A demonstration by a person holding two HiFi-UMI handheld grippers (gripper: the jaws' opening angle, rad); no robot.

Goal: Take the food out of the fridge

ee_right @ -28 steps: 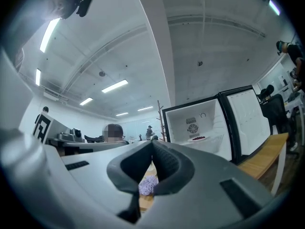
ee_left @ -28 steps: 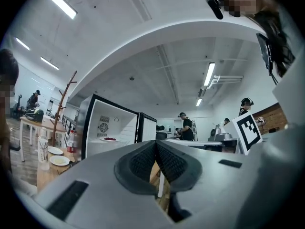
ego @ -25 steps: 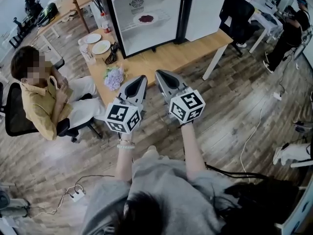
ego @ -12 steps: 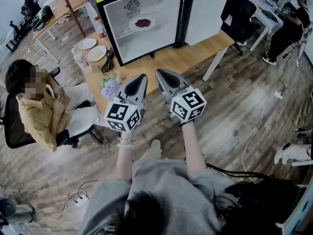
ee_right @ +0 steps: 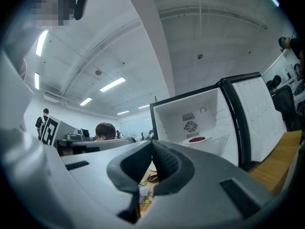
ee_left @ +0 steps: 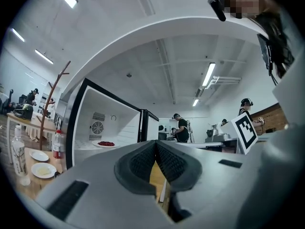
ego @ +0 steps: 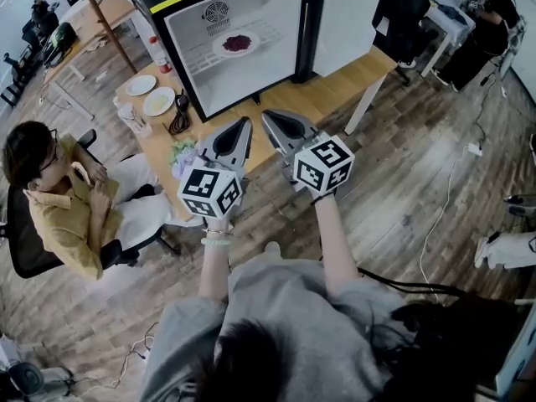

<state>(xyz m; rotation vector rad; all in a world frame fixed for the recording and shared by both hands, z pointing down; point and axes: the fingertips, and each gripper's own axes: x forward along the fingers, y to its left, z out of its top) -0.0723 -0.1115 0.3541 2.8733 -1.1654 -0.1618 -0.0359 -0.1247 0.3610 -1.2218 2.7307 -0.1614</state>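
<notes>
The left gripper (ego: 244,124) and the right gripper (ego: 266,117), both grey, point level toward the black tabletop fridge (ego: 268,69), each with jaws pressed together on nothing, as neither is near enough to grip. The white plate of dark red food (ego: 237,42) sits on the white wire shelf (ego: 199,55) inside, exposed by the swung-open white door (ego: 352,19), well apart from both grippers; their jaws likely need spreading before they reach it

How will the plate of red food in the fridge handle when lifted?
The plate looks shallow and rigid, probably ceramic: stiff, breakable if dropped. Its red food sits in a loose low heap, so tilting may spill it. On the wire shelf it may snag if dragged; lifting seems safer.
</notes>
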